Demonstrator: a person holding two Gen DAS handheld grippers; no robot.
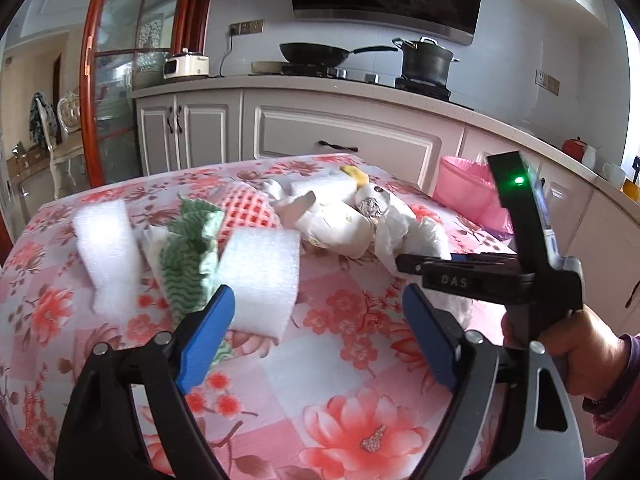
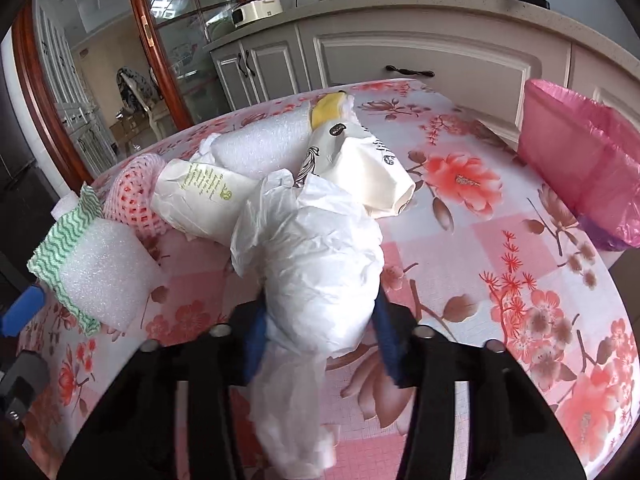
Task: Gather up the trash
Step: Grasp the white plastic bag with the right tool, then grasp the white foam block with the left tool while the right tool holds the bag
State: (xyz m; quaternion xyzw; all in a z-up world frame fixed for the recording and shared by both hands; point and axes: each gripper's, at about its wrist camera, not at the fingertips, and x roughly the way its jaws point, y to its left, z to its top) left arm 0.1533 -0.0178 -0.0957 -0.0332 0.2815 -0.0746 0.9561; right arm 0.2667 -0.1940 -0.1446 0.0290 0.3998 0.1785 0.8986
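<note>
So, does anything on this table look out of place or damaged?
Nothing looks damaged or spilled. The oddity is the litter itself: foam pieces, a green wavy cloth, pink fruit netting, crushed paper cups and a yellow peel heaped on the floral tablecloth. The right gripper grips a crumpled white bag.

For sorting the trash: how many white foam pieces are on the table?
3: one at the far left, one before the left gripper, one behind the paper cups. More may be hidden.
</note>
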